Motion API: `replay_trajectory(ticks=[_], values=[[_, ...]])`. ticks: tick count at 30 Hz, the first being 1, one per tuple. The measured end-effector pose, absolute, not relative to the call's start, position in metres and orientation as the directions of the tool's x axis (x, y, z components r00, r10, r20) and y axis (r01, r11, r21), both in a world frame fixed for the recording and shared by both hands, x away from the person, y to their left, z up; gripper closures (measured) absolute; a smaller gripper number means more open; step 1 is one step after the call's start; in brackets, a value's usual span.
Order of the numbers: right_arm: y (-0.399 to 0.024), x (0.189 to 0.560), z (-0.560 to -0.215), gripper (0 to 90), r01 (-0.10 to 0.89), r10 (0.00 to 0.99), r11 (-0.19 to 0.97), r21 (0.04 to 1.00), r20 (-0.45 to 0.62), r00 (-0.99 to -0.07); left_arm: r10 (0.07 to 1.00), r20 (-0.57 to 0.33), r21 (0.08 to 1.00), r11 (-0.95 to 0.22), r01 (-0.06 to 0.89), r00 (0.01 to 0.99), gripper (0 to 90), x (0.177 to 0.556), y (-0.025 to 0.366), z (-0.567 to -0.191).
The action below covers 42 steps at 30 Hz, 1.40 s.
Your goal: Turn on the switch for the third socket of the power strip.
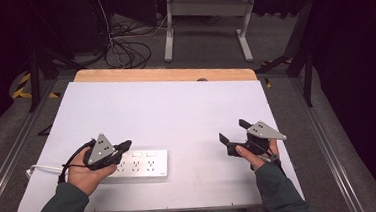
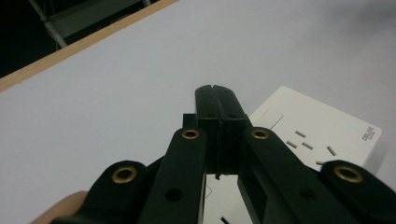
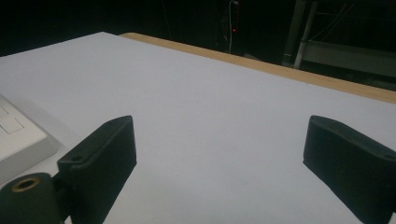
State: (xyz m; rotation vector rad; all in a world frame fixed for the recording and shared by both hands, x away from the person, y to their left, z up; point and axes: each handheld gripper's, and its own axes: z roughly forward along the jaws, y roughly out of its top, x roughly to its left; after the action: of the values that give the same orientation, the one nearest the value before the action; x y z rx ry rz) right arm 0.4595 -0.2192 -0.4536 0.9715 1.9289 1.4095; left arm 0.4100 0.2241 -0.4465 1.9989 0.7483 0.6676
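Observation:
A white power strip (image 1: pixel 139 164) with several sockets and switches lies flat near the table's front left; its white cable (image 1: pixel 42 169) runs off to the left. My left gripper (image 1: pixel 126 145) hovers over the strip's left part, jaws pressed together with nothing between them (image 2: pixel 216 100); the strip's end (image 2: pixel 322 135) shows just beyond its tips. At the right of the white board my right gripper (image 1: pixel 233 131) stands open and empty above the surface, its two fingers (image 3: pixel 105 161) wide apart, and a corner of the strip (image 3: pixel 18 135) shows at its left.
The white board (image 1: pixel 176 112) covers a wooden table whose far edge (image 1: pixel 164 75) shows as a tan band. Beyond it on the floor stand a white table frame (image 1: pixel 205 19) and tangled cables (image 1: pixel 127 50). Metal rails run along both sides.

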Motion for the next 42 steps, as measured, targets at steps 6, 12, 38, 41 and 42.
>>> replay_trajectory(ticks=[6, 12, 38, 41, 42], values=[[-0.219, 0.459, -0.454, 9.9, 0.231, 0.813, 0.183, 0.956, -0.015, -0.582, 0.711, 0.171, 0.862, -0.443, 0.246, 0.682, 89.9, 0.41, 0.222, -0.446], [-0.219, 0.459, -0.453, 9.9, 0.228, 0.811, 0.189, 0.955, -0.021, -0.585, 0.703, 0.172, 0.858, -0.452, 0.246, 0.69, 90.0, 0.412, 0.218, -0.446], [-0.219, 0.459, -0.454, 9.9, 0.228, 0.812, 0.191, 0.955, -0.023, -0.584, 0.649, 0.18, 0.826, -0.508, 0.245, 0.739, 90.0, 0.415, 0.197, -0.45], [-0.219, 0.459, -0.454, 9.8, 0.229, 0.812, 0.189, 0.955, -0.021, -0.583, 0.649, 0.175, 0.822, -0.51, 0.253, 0.74, 89.9, 0.416, 0.195, -0.451], [-0.219, 0.459, -0.454, 9.8, 0.229, 0.812, 0.19, 0.955, -0.022, -0.583, 0.649, 0.173, 0.821, -0.511, 0.256, 0.741, 89.9, 0.416, 0.194, -0.452]])
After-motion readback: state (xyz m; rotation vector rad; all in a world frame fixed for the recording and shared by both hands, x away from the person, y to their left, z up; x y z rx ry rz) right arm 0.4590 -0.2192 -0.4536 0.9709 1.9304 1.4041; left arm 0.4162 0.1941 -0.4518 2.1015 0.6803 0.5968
